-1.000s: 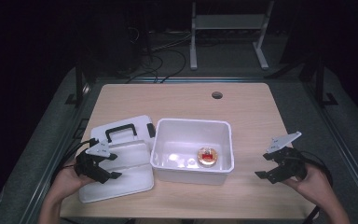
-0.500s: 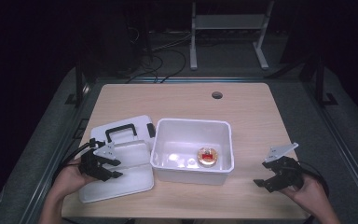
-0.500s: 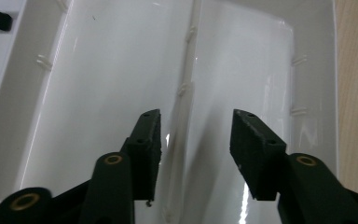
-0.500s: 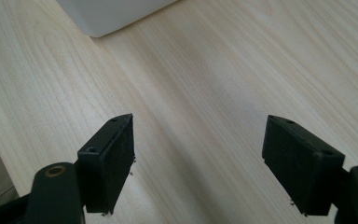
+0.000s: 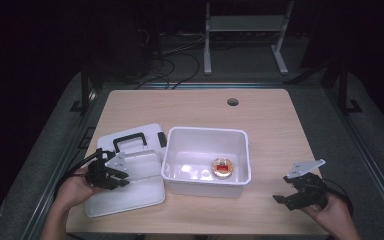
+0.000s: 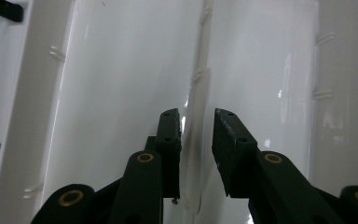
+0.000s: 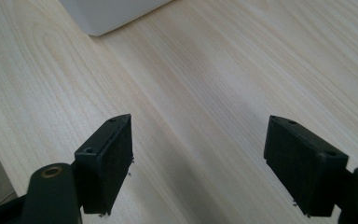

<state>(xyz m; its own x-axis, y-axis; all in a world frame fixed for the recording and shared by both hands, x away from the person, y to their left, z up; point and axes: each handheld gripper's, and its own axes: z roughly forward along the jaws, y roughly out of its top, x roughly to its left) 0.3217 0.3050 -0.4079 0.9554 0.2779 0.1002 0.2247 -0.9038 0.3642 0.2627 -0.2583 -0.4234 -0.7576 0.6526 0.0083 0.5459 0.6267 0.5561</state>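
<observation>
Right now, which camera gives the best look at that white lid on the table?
The high view: it shows the whole white lid with its black handle. The left gripper view shows a close patch with a raised rib between the fingers. The right gripper view faces bare table.

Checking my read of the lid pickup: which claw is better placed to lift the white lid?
Left. The left claw straddles the white lid's raised ridge; the right claw hangs open over bare table.

My left gripper (image 6: 196, 140) has its jaws just closing near the desk's left edge, my right gripper (image 7: 198, 163) gaping wide by the front right corner.
</observation>
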